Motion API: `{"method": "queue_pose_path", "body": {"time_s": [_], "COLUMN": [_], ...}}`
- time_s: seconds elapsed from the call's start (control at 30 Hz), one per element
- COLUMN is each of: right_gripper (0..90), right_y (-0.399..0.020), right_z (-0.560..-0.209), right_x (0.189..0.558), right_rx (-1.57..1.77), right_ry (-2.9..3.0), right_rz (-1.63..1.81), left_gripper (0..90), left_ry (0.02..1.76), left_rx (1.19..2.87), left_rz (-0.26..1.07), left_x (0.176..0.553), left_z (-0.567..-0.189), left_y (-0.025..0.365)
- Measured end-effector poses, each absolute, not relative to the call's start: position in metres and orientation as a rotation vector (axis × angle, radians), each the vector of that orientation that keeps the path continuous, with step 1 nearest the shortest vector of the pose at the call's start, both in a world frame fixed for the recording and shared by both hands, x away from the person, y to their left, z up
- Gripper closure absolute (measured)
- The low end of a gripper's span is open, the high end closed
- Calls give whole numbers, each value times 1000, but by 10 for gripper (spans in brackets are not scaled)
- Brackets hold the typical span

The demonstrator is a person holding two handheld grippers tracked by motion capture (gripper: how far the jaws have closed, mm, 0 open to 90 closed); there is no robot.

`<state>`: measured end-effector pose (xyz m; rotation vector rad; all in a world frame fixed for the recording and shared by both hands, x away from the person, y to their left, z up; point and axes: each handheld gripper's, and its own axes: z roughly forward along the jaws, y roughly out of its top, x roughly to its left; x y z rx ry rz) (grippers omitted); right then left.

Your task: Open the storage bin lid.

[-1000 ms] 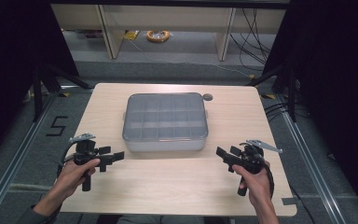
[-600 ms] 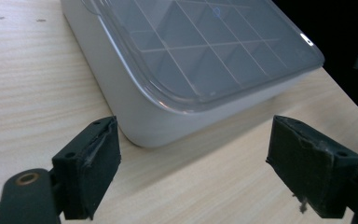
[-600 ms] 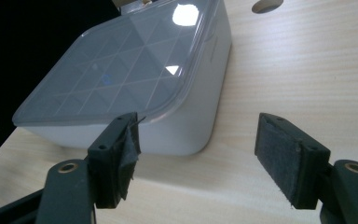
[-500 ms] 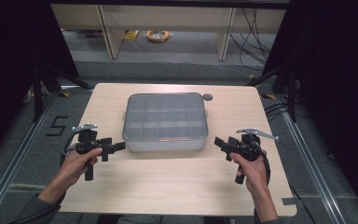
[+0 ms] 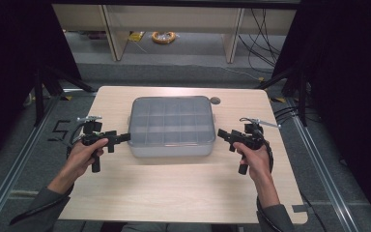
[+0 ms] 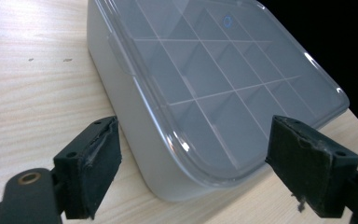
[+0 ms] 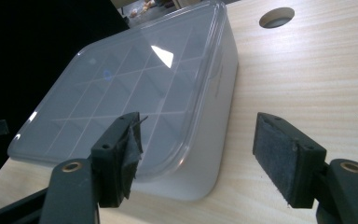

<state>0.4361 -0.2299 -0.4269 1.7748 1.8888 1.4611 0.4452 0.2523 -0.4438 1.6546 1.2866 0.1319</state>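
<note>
Table (image 5: 174,193): pale wood grain, matt, smooth; a few small dark specks show in the left gripper view. Round hole (image 7: 276,17) in the top has a grey plastic-looking liner.

Box (image 6: 135,140): grey-white plastic body, matt to satin, smooth with rounded corners. Lid (image 7: 135,79): clear plastic, glossy, catches bright light reflections; white plastic dividers show through it.

Left gripper (image 6: 193,170): black matt plastic jaws, pads (image 6: 100,163) of dark rubbery foam, rough, frayed at the edges. Right gripper (image 7: 196,156): same black matt plastic, pads (image 7: 279,151) dark with a felt-like grainy face, one torn at the edge. Brass-coloured metal eyelets in the jaw arms.

Sleeve (image 5: 43,210): grey cloth, matt.
</note>
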Motion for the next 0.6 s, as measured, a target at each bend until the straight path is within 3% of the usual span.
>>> {"method": "queue_pose_path", "body": {"time_s": [0.6], "right_gripper": [397], "right_y": [-225], "right_z": [-429], "right_x": [469], "right_rx": [1770], "right_ry": [1858], "right_rz": [1507], "left_gripper": [179], "left_ry": [1312], "left_rx": [1659], "left_rz": [159], "left_x": [475], "left_z": [-441], "left_y": [247]}}
